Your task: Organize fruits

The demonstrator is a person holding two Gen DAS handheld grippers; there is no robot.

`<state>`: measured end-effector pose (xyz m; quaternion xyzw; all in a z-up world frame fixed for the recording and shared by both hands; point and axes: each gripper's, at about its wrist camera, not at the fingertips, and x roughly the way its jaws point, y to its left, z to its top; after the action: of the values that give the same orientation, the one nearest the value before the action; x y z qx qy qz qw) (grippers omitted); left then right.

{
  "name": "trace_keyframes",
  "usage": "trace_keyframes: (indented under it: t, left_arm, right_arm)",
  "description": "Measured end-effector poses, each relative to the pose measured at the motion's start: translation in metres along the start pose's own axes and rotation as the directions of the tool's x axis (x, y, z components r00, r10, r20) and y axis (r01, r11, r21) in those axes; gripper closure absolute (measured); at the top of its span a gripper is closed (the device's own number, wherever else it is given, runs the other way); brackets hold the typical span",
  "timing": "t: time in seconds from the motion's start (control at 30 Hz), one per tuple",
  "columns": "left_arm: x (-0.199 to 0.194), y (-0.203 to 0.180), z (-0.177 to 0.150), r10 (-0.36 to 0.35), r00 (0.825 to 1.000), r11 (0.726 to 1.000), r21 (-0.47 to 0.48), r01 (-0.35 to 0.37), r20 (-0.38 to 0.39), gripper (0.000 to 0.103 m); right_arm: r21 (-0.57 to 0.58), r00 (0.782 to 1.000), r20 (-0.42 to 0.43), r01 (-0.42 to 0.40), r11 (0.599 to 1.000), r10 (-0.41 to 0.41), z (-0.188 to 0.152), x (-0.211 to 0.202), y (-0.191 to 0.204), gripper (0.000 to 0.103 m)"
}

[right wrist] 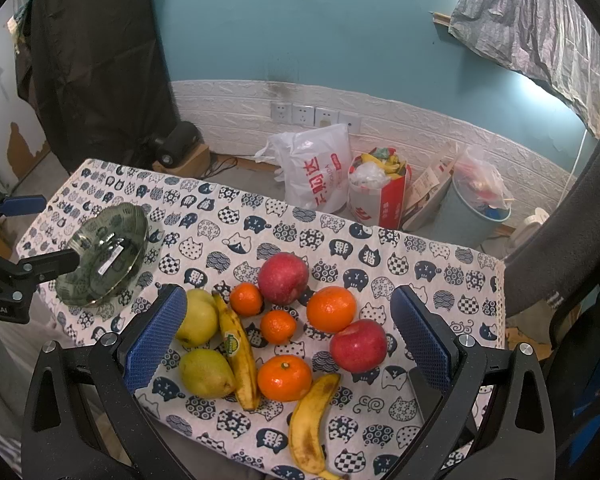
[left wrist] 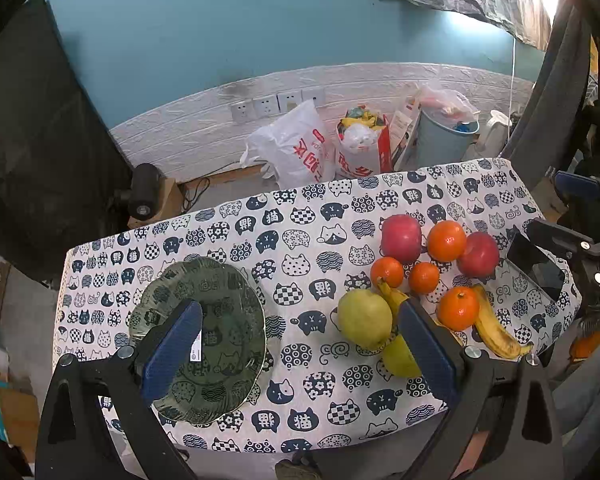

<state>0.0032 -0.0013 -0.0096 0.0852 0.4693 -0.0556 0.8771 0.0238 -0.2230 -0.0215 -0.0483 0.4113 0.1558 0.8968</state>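
Right of the green glass plate point(left wrist: 204, 280), well apart from it on the cat-print tablecloth point(left wrist: 300, 240), the fruit lies in one loose cluster: two red apples point(right wrist: 283, 283), four oranges point(right wrist: 331, 309), two green pears point(right wrist: 206, 372), two bananas point(right wrist: 238, 356). Plate carries no fruit; nothing sorted yet, by my reading.

Right gripper point(right wrist: 288, 344) hangs directly over the cluster, jaws spread wide, holding nothing; cluster sits between and just ahead of its fingers. Nearer banana runs lengthwise along the gripper's forward line, so the jaws already straddle it crosswise.

Left gripper point(left wrist: 300, 340) also spread and empty, over bare cloth between plate and fruit; plate partly behind its left finger point(left wrist: 172, 348), one pear beside its right.

Judgement: right hand nearer the fruit; carry goes leftward to the plate.
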Motion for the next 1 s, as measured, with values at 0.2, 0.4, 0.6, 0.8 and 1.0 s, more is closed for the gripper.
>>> trace_keyframes:
  t: [0.2, 0.4, 0.6, 0.8, 1.0]
  left_arm:
    - [-0.0001, -0.0004, -0.0002, 0.001, 1.000, 1.000, 0.000, -0.001, -0.001, 0.004]
    - [0.0000, -0.0008, -0.0001, 0.001, 1.000, 1.000, 0.000, -0.001, -0.001, 0.004]
    - [-0.0001, -0.0010, -0.0012, 0.002, 1.000, 1.000, 0.000, -0.002, -0.002, 0.004]
    - [0.0011, -0.0003, -0.0046, 0.005, 1.000, 1.000, 0.001, -0.005, -0.005, 0.004]
    - [0.0059, 0.0011, -0.0080, 0.008, 1.000, 1.000, 0.002, -0.008, -0.010, 0.004]
  right_arm:
    - [0.000, 1.000, 0.000, 0.000, 1.000, 0.000, 0.0001, 0.0002, -0.0004, 0.003]
    - [0.001, 1.000, -0.001, 0.001, 1.000, -0.001, 0.0000, 0.0000, -0.0001, 0.003]
    - [0.000, 1.000, -0.001, 0.000, 1.000, 0.000, -0.0001, 0.0001, 0.0000, 0.003]
    - [0.000, 1.000, -0.002, 0.001, 1.000, -0.001, 0.0001, 0.0004, -0.0010, 0.003]
    - [0.000, 1.000, -0.002, 0.001, 1.000, -0.001, -0.0009, 0.0006, -0.0006, 0.003]
